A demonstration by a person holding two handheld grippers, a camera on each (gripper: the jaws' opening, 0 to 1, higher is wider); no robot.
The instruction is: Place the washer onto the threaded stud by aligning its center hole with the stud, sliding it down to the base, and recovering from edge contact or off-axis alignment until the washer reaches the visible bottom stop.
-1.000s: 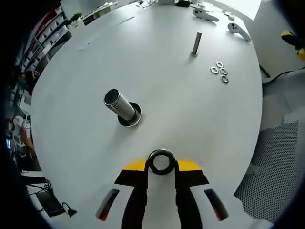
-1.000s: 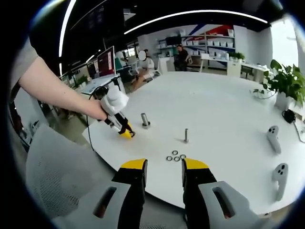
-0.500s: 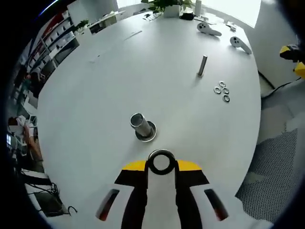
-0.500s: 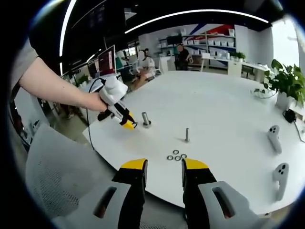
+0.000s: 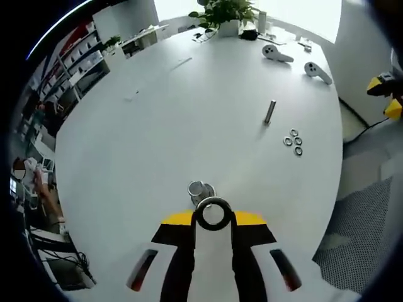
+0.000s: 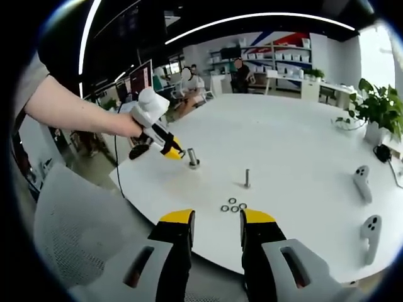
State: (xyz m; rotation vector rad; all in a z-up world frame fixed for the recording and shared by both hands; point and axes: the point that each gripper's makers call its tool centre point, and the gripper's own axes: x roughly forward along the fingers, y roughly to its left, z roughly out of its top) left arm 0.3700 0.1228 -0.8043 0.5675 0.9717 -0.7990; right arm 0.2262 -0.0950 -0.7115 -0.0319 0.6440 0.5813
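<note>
Left gripper view: left gripper (image 5: 213, 217) pinched the washer (image 5: 213, 213) in closed jaws, just above the stud (image 5: 199, 190) near the tabletop (image 5: 157, 126) edge. Right gripper (image 6: 217, 220) hung apart, jaws open, empty.

I can read no lettering, label, brand or number anywhere, on my fingers, bench or shelves behind.

Black-and-white left gripper (image 5: 213, 221) with yellow tips; same on right gripper (image 6: 216, 221). Grey short sleeve (image 6: 28, 78), black cable trailing beneath white handle (image 6: 150, 108).
</note>
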